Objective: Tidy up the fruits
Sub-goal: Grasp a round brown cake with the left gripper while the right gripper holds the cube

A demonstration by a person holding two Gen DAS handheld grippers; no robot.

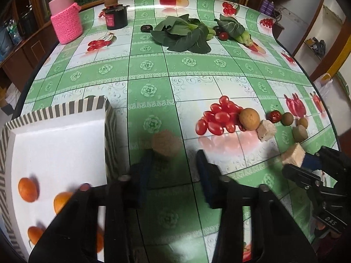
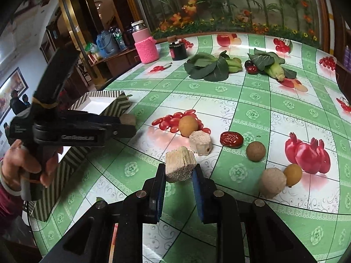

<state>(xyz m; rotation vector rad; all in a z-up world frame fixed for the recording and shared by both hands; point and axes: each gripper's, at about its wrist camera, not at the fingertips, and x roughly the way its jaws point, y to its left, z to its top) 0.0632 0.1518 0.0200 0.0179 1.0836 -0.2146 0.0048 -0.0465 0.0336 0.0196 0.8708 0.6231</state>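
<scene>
The right tool [image 2: 178, 171] is clamped on a pale, rough-cut fibrous cube [image 2: 180, 167], its two blue pads pressing opposite flat sides, so the cube sits just above the bench [image 2: 252, 199] near the front edge. It looks light, dry and stiff, with a crumbly grain; the flat faces give a sure hold, though a hard squeeze might shed crumbs or split it along the crack on top

The left tool [image 1: 173, 164] has a tan, round-shouldered block [image 1: 167, 141] at its fingertips, just beside the corner of the white tray with a grey striped rim [image 1: 65, 108]; the picture is blurred there and I cannot tell whether the pads actually press on it. That block seems equally light and rough, so slipping looks unlikely

The tray already holds small orange fruits [image 1: 27, 189], which look smooth and prone to roll if nudged. Its raised striped wall stands between both tools and the tray floor, so anything bound there would, I judge, need lifting over

Close to the right tool lie a second pale cube [image 2: 200, 142], a round yellow-brown fruit [image 2: 188, 126], a wrinkled red date [image 2: 231, 139], a brown ball [image 2: 255, 151] and a beige lump [image 2: 272, 183]. Leafy green vegetables [image 2: 207, 66] and a pink knit-sleeved jar [image 2: 145, 47] stand well apart at the far side
</scene>
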